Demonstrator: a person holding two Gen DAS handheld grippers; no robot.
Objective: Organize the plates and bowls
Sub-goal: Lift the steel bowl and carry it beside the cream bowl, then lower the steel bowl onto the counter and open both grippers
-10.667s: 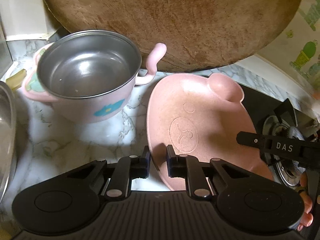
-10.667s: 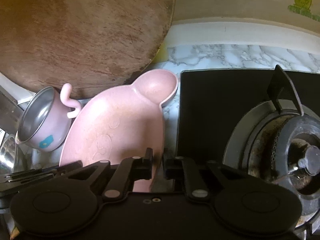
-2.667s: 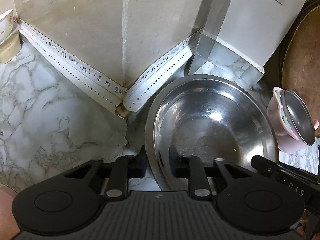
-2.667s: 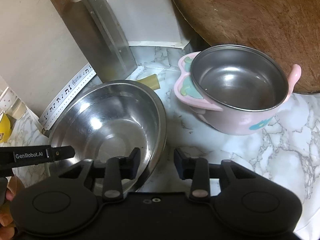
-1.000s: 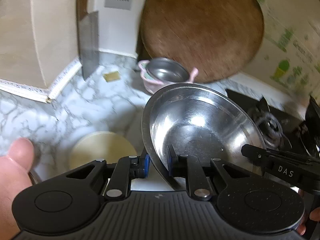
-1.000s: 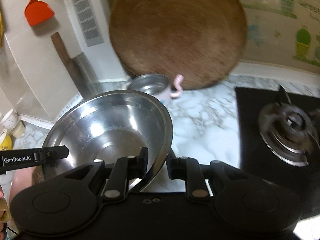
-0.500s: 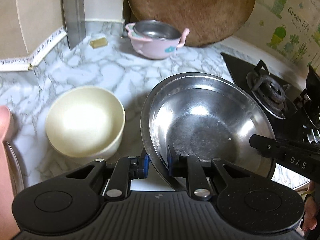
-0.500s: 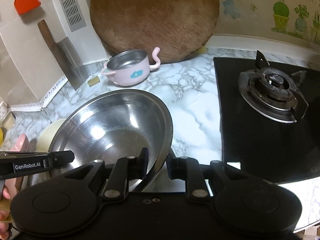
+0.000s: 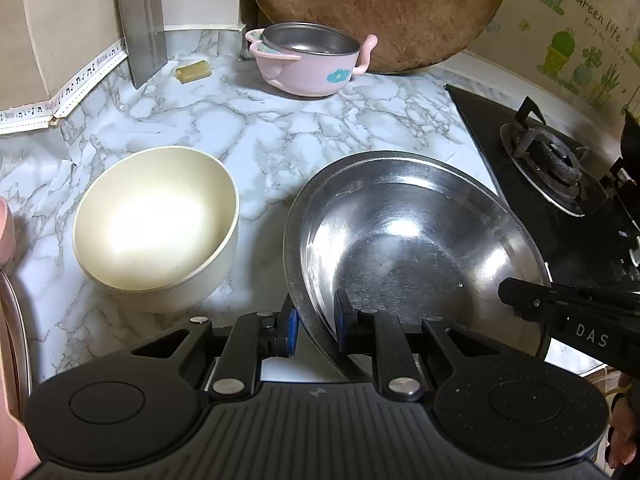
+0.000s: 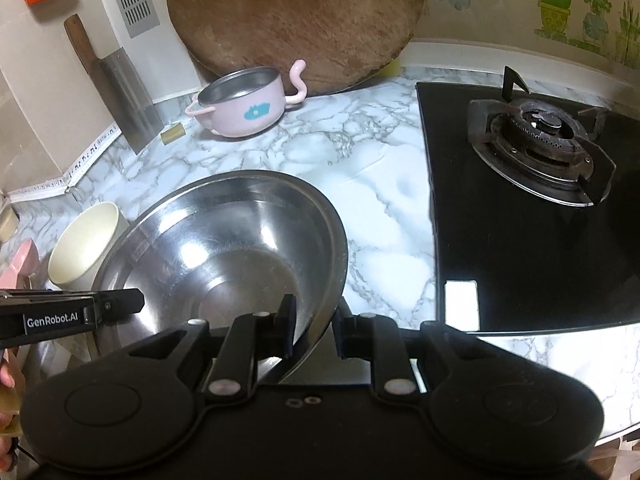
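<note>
Left gripper (image 9: 314, 326) and right gripper (image 10: 314, 330) each clamp opposite rims of the steel basin (image 9: 420, 248). The basin sits over the marble counter (image 9: 256, 128), just beside the cream bowl (image 9: 156, 220)

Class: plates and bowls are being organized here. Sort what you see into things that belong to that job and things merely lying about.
Job: steel bowl, cream bowl, pink handled bowl, left gripper, right gripper.

Lying about: cleaver, round wooden board, gas burner.

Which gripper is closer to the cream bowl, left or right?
Left. The left gripper grips the steel basin's rim right beside the cream bowl. The right gripper grips the basin's opposite rim, across from the bowl.
</note>
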